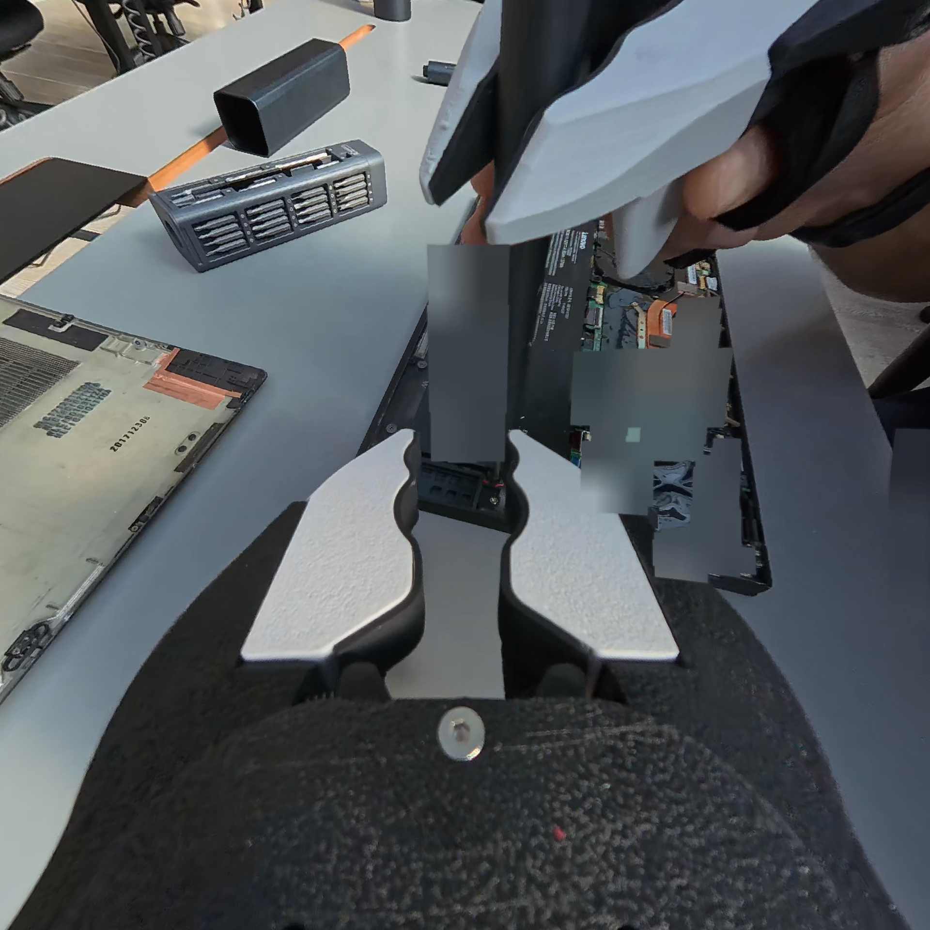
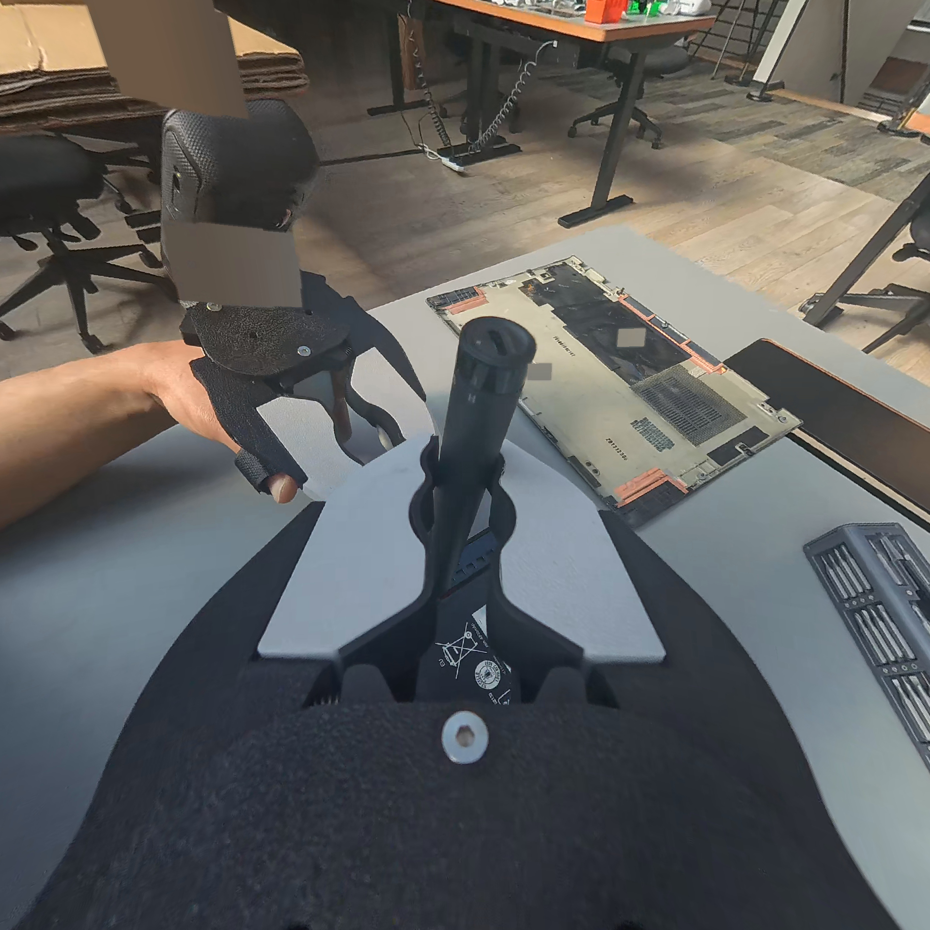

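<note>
My right gripper (image 2: 465,460) is shut on a black screwdriver (image 2: 478,392) and holds it nearly upright, tip down, over an open laptop base (image 1: 629,312) with its boards and battery bare. In the left wrist view the right gripper (image 1: 473,201) and the screwdriver (image 1: 523,100) come down from above onto the laptop. My left gripper (image 1: 462,443) is open and empty, its fingertips at the laptop's near left corner. It also shows in the right wrist view (image 2: 362,453), just left of the screwdriver. The screwdriver's tip is hidden.
The laptop's removed bottom cover (image 1: 100,453) (image 2: 604,392) lies inside up on the grey table (image 1: 302,312). A grey bit holder (image 1: 272,206) (image 2: 875,604) and its empty sleeve (image 1: 282,95) lie behind it. A black panel (image 1: 60,201) lies at the table's edge. Office chairs (image 2: 50,201) and desks stand beyond. The left gripper's tips are roughly 7 cm from the right gripper's.
</note>
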{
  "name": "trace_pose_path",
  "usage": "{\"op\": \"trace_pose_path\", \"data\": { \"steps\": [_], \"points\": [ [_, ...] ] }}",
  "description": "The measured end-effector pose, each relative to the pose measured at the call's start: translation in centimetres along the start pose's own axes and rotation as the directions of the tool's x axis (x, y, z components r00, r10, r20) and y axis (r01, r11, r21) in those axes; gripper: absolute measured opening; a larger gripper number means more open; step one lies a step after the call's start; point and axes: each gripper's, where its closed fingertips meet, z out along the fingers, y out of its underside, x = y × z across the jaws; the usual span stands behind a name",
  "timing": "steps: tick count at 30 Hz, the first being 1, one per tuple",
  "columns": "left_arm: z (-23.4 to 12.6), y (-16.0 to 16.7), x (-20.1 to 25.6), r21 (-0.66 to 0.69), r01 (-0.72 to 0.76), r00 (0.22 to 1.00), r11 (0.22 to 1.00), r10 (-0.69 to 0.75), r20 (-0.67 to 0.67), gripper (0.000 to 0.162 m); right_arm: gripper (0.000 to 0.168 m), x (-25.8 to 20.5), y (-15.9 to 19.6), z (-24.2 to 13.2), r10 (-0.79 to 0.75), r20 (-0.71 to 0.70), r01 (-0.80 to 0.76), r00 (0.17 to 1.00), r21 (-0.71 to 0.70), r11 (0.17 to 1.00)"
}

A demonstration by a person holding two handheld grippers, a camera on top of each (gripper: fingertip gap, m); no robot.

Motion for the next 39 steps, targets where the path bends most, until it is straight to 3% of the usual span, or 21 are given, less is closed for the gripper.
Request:
{"op": "trace_pose_path", "data": {
  "steps": [3,11,16,19,39],
  "points": [
    [0.4,-0.7,0.2,0.049,0.015,1.000,0.999,-0.015,-0.009,0.026,0.017,0.4,0.0,0.1,0.048,0.016,-0.048,0.999,0.008,0.999],
    [1.0,-2.7,2.2,0.153,0.075,0.992,0.985,-0.058,-0.112,0.034,0.017,-0.6,-0.1,0.3,-0.010,0.115,0.012,0.993,-0.015,1.000],
    [1.2,-3.0,1.6,0.205,0.128,0.986,0.970,-0.103,-0.129,0.017,0.017,-0.7,-0.1,0.3,0.008,0.173,-0.007,0.985,-0.012,1.000],
    [1.1,-3.1,1.7,0.225,0.172,0.975,0.959,-0.134,-0.175,0.017,0.017,-0.9,-0.1,0.2,0.006,0.184,-0.004,0.983,-0.010,1.000],
    [1.0,-3.1,1.9,0.213,0.050,0.992,0.976,-0.023,-0.126,0.016,0.017,-1.8,-0.2,-0.1,-0.011,0.304,0.004,0.952,0.024,1.000]
  ]
}}
